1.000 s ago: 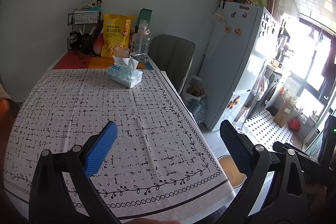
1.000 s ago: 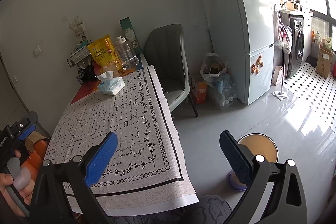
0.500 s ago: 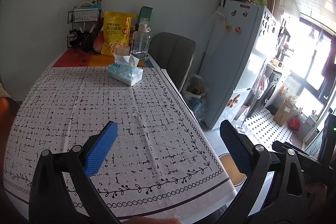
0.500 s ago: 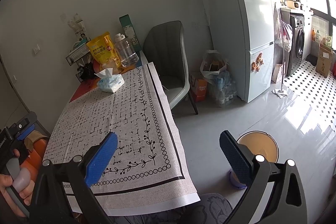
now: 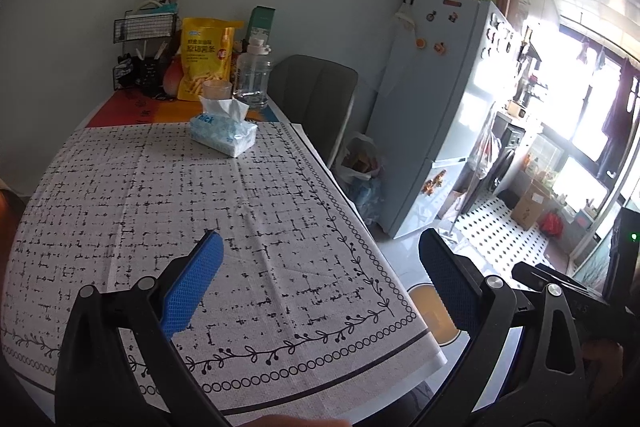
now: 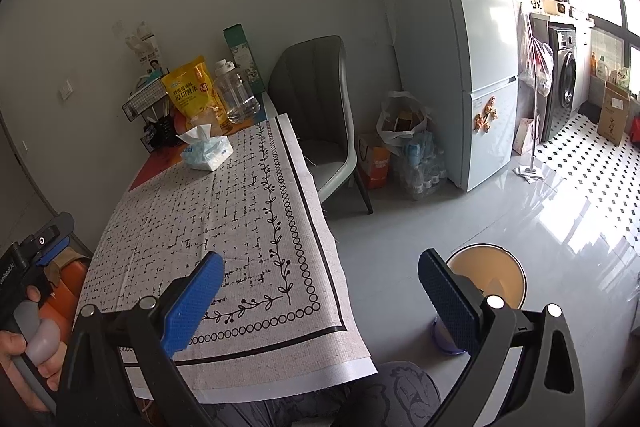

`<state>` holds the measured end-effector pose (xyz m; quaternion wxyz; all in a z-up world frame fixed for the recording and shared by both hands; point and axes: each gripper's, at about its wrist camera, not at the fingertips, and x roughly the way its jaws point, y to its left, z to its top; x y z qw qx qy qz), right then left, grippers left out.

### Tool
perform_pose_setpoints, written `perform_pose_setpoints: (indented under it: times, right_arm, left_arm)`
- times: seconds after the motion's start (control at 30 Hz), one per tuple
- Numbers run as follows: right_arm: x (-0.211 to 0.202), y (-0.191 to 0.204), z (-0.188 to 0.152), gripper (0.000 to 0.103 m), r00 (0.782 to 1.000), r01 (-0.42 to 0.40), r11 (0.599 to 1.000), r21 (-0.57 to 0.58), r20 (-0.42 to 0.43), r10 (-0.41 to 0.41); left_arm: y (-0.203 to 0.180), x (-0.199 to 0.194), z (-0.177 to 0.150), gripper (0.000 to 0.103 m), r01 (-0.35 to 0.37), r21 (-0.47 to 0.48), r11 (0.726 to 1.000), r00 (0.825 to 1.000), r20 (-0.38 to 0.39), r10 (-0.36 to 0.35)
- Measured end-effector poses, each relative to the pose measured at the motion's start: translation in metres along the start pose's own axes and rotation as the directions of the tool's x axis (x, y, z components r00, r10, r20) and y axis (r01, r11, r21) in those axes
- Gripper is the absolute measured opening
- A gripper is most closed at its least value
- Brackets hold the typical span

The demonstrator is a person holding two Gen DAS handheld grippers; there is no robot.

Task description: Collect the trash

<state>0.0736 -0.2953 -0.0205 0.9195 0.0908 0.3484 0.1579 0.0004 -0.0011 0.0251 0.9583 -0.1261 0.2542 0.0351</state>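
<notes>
The left gripper (image 5: 318, 277) hangs above the near end of the patterned tablecloth (image 5: 168, 211) with its blue-padded jaws spread wide and nothing between them. At the far end lies a tissue pack (image 5: 222, 133), with a yellow snack bag (image 5: 206, 58) and a clear water bottle (image 5: 252, 75) behind it. Off the table's right corner, a round bin (image 5: 430, 311) stands on the floor, partly hidden by the right finger.
</notes>
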Motion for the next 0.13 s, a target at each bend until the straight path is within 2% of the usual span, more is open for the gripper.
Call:
perform_pose_setpoints:
  times: [0.13]
  right_arm:
    - [0.005,-0.002,0.000,0.095,1.000,0.009,1.000,0.004,-0.007,-0.009]
  left_arm:
    - [0.004,0.013,-0.004,0.097,0.005,-0.009,1.000,0.999,-0.034,-0.006]
